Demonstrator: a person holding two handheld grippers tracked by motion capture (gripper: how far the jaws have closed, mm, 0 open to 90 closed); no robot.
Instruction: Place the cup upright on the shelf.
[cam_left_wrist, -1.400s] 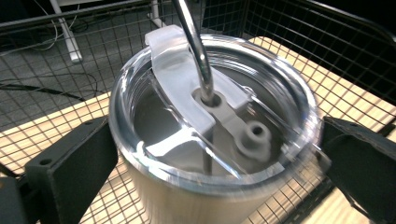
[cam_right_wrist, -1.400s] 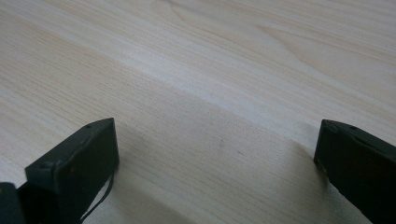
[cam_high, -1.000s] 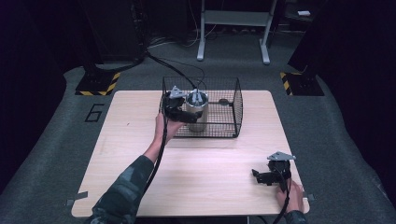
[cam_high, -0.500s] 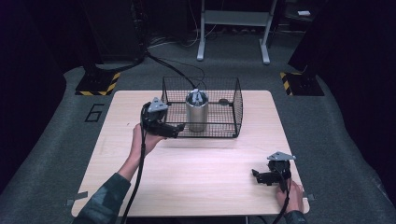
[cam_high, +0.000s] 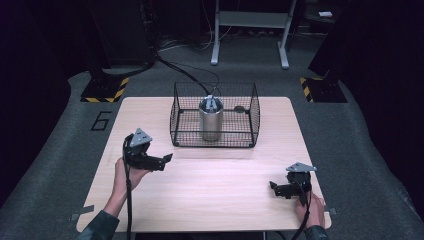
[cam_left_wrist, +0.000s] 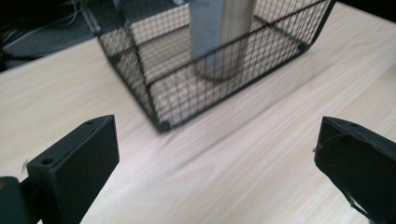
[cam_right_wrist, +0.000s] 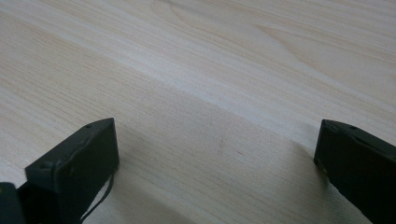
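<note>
Wooden table (cam_high: 210, 200) w/ black wire basket (cam_high: 250, 120) at far centre, metal cylinder (cam_high: 210, 120) upright inside. My left gripper (cam_high: 167, 159) sits off the basket's near-left corner, jaws wide, nothing betw. them. My right gripper (cam_high: 272, 187) is low at near-right, well apart, jaws wide too.
</note>
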